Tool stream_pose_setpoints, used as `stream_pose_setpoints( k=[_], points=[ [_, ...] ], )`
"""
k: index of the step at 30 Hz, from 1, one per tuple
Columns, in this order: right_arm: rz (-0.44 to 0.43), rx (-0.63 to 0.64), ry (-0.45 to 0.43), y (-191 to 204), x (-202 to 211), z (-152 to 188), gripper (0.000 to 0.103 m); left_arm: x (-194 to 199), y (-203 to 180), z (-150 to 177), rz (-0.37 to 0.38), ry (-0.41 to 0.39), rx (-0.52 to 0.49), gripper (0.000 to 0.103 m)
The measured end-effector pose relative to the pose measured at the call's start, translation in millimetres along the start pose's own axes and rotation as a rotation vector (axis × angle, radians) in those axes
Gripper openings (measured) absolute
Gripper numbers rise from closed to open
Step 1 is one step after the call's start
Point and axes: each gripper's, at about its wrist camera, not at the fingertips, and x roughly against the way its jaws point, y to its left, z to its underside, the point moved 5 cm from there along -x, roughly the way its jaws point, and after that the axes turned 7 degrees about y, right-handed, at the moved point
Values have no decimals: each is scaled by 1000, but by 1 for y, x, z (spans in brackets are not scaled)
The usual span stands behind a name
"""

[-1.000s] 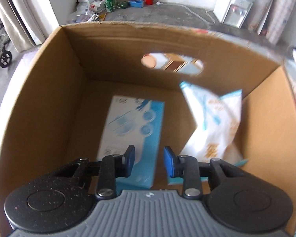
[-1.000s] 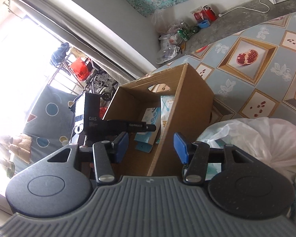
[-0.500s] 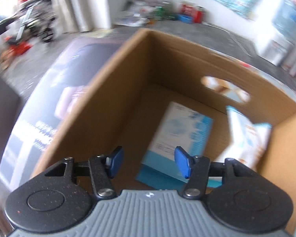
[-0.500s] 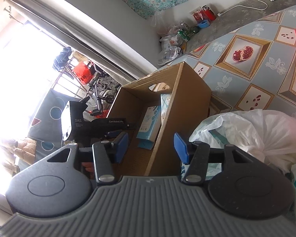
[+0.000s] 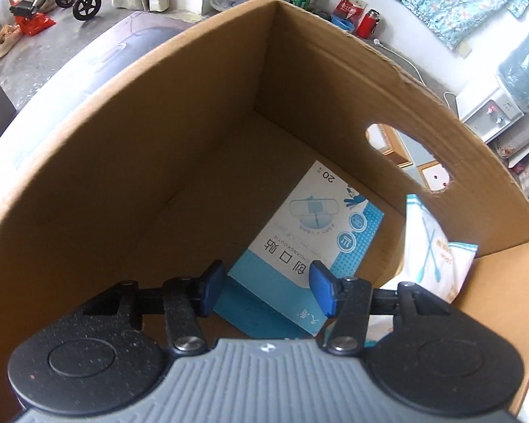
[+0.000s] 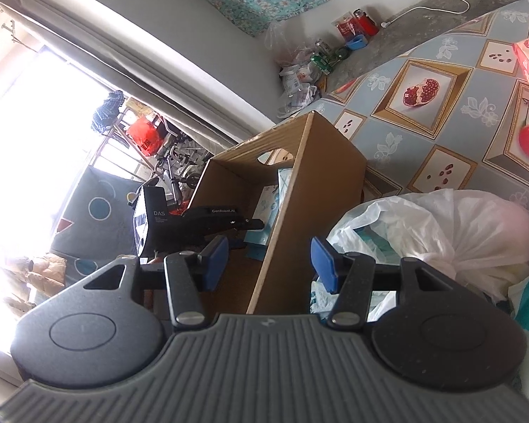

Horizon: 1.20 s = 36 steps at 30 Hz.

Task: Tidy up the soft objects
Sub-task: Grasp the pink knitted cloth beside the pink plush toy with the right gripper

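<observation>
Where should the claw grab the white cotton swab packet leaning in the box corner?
Judging by its pose, take the cotton swab packet by its free upper edge, coming from above. It stands tilted against the cardboard box wall, so its sides are hemmed in.

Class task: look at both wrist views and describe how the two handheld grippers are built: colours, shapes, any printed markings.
Both the left gripper and right gripper have blue pads on black speckled fingers with silver screws, round black discs either side, and a ribbed grey body. From the right view, the left gripper carries white lettering, "DAS" and "GenRobot.AI".
</observation>
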Motion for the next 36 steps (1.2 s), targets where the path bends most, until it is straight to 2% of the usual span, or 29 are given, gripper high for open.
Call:
stream_pose_setpoints(
  k=[7,11,14,18,21,23,25,28,31,32,34,36],
  points=[
    [-1,-9,0,-4,-1,0,52,0,-12,2,17,-12,-13,51],
    [5,-16,-14,-7,8,0,52,2,-9,4,32,-29,8,53],
    [20,-16,-67,-10,32,-5,52,14,-2,7,42,-60,38,57],
    [94,-18,-193,-24,91,-16,52,58,0,15,17,-176,12,59],
    [181,-36,-269,-45,134,-20,53,99,-14,33,-3,-286,-78,62],
    [231,-59,-288,-59,152,-17,53,125,-31,48,19,-344,-162,67],
    [271,-91,-288,-77,163,-12,53,144,-57,66,70,-366,-258,69],
    [291,-150,-267,-105,167,-2,53,156,-104,98,155,-350,-428,72],
    [294,-188,-235,-129,159,0,53,151,-157,131,210,-292,-615,71],
    [297,-187,-227,-133,156,-3,53,147,-173,141,218,-272,-662,71],
    [327,-168,-198,-137,143,-18,52,133,-205,165,209,-233,-732,64],
    [365,-136,-171,-139,129,-35,51,119,-221,176,193,-189,-755,58]
  ],
)
